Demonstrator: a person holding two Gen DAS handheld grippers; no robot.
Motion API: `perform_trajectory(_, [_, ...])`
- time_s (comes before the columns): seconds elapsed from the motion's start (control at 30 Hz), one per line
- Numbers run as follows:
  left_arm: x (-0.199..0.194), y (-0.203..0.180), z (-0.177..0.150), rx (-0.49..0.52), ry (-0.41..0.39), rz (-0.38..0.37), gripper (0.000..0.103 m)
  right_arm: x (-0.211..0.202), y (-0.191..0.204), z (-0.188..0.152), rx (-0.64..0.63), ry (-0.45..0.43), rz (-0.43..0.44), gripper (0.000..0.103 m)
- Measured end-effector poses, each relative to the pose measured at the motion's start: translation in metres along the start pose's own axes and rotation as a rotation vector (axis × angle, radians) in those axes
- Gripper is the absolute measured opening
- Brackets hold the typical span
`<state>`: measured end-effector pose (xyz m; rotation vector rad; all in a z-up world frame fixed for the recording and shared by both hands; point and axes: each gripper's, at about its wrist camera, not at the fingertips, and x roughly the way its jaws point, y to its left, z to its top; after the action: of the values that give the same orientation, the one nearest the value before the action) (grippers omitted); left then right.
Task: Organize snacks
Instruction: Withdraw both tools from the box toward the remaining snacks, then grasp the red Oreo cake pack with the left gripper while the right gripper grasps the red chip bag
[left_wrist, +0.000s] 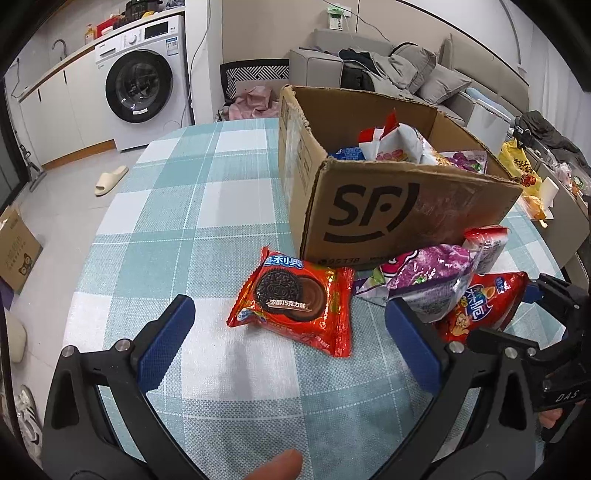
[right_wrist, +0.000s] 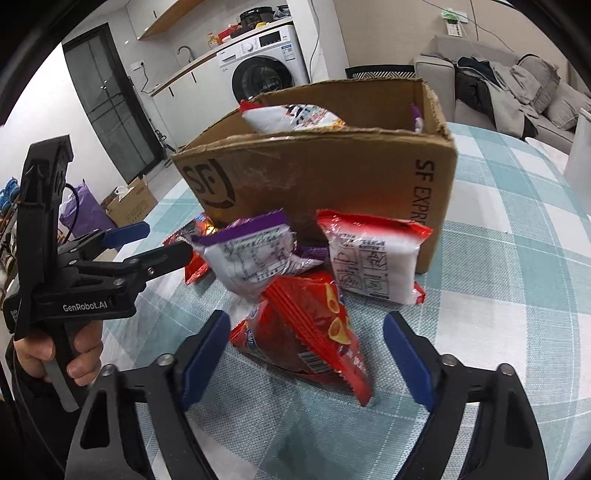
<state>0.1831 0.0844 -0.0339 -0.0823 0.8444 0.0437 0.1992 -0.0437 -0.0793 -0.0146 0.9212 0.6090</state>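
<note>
both grippers are wide open and holding nothing, so I'd drop the left gripper (left_wrist: 288, 343) straight onto the Oreo pack (left_wrist: 295, 301) just ahead of its fingers, pinch across the middle, then lift it into the box (left_wrist: 369, 206) beyond, while the right gripper (right_wrist: 306, 354) straddles the red chip bag (right_wrist: 314, 332).

Cardboard box (right_wrist: 332, 177) hides most snacks inside; purple packet (right_wrist: 255, 254) covers the cookie pack at ten o'clock.

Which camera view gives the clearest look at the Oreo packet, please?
The left wrist view: the Oreo packet lies flat on the tablecloth, fully visible, printed face up, ahead of the open left tongs. In the right wrist view only a red sliver shows behind the purple bag.
</note>
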Motion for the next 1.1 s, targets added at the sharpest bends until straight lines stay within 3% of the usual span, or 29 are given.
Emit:
perform_trajectory(0.23, [0.014,0.005,0.000,-0.006,0.022,0.009,0.102,0.008,0.005,-0.001,-0.014,0.008,0.020,0.076])
perform_trajectory(0.47, [0.026,0.010,-0.002,-0.022,0.047,0.014,0.102,0.012,0.011,-0.002,-0.027,0.006,0.022,0.050])
perform_trajectory(0.57, [0.030,0.012,-0.002,-0.029,0.052,0.018,0.102,0.008,0.011,-0.002,-0.034,0.000,0.027,0.045])
perform_trajectory(1.1, [0.050,0.018,0.001,-0.043,0.086,0.033,0.102,-0.022,0.009,-0.012,-0.017,-0.031,0.064,0.042])
